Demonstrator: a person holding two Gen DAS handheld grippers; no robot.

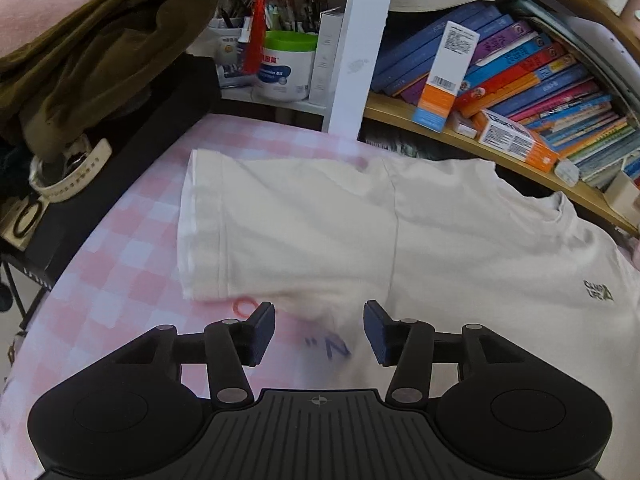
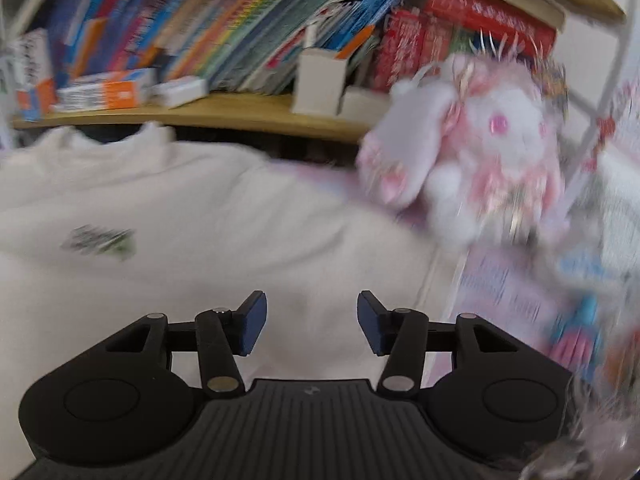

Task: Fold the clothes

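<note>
Left wrist view: the left gripper hangs over the near edge of a cream T-shirt, its fingers parted with nothing between them, only cloth and checked cover below. The T-shirt lies flat on a worktop with a pink and white checked cover, one sleeve stretched out to the left, a small dark logo at the right. To the far left a brown garment is heaped on a black box, beside a white strap. Behind the shirt stand a white tub with a green lid and a shelf of leaning books. Right wrist view: the picture is blurred. The right gripper sits above the T-shirt, its fingers likewise apart and holding nothing. The shirt fills the left and middle, its logo at the left. A pink and white plush rabbit sits just beyond the shirt's right edge, and books line the wooden shelf at the far side.
</note>
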